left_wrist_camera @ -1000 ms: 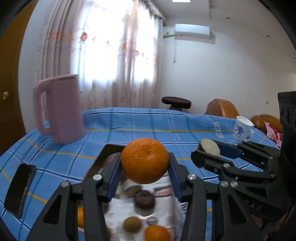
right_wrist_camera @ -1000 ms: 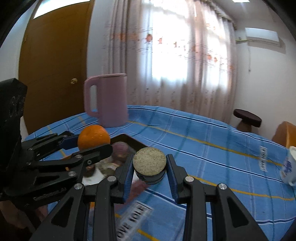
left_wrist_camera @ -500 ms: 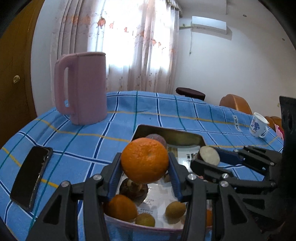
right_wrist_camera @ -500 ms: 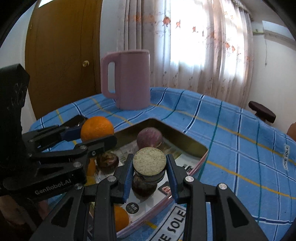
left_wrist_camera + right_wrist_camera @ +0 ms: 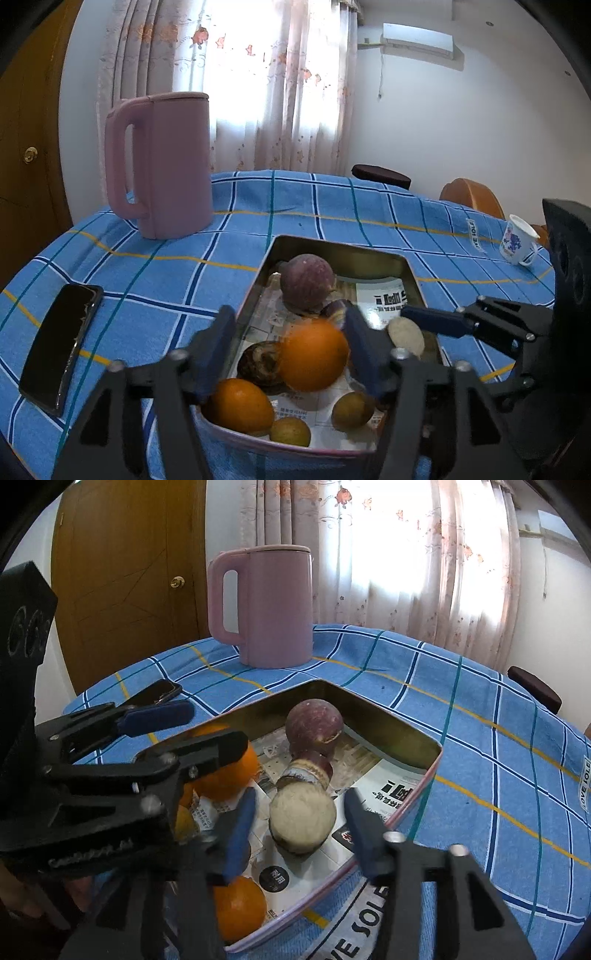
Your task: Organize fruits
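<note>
Over the metal tray [image 5: 413,280] on the blue checked counter [image 5: 229,266], your left gripper [image 5: 291,350] is opening: its fingers [image 5: 218,343] stand apart either side of the orange [image 5: 314,354], which looks blurred and free of the pads, just above the fruit already in the tray. It may land on the brown mottled fruit [image 5: 258,363] beside it, or on the second orange [image 5: 240,406] at the tray's near rim, and roll from there; a bounce off that rim would put it on the cloth. Keep the fingers clear and do not sweep back through the pile.

To the right of that, your right gripper [image 5: 299,827] is also opening, fingers [image 5: 240,830] apart around the cut fruit [image 5: 303,823], pale face towards the camera, inside the tray. It sits against the dark-skinned fruit [image 5: 310,768] below the purple round fruit [image 5: 314,727] and could tip or knock them towards the tray's far corner. The two grippers are close together over the tray; withdrawing both at once risks a clash. The pink kettle [image 5: 162,162], the phone [image 5: 59,347] and the cup [image 5: 517,240] stand well outside the tray.
</note>
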Demonstrator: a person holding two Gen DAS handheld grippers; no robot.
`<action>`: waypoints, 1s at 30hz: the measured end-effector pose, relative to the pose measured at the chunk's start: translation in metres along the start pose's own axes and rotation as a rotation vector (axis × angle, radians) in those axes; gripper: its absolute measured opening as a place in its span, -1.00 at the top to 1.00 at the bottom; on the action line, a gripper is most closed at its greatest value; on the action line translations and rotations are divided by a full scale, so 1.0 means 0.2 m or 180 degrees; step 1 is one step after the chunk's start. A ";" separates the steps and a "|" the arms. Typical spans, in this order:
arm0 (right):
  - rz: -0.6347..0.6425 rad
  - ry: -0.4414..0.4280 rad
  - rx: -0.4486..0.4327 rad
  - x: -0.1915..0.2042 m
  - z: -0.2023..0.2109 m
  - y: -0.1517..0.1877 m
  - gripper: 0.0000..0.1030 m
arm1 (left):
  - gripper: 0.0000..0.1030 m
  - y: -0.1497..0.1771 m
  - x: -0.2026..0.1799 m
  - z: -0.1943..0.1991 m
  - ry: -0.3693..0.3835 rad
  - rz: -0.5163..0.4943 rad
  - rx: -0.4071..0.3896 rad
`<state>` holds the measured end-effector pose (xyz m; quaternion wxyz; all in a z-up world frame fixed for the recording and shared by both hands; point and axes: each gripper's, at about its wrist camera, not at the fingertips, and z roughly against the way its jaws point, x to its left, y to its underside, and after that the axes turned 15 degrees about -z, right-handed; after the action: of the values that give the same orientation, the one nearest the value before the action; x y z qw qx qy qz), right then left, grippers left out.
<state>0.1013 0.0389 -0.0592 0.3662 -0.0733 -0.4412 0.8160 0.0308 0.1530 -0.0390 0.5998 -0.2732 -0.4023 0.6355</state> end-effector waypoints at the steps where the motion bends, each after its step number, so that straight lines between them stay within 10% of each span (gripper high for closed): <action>1: -0.0008 0.0001 -0.0022 0.00 0.01 0.00 -0.11 | -0.33 0.00 0.00 0.01 0.0004 -0.0002 -0.0014; 30: -0.0539 0.0530 -0.0931 -0.22 0.62 0.07 -0.31 | -0.93 -0.05 -0.05 0.31 -0.0012 0.0015 -0.0545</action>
<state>0.0707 -0.0780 -0.0037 0.4542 -0.1557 -0.5279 0.7005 -0.0143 0.1316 0.0004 0.5719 -0.3231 -0.4556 0.6008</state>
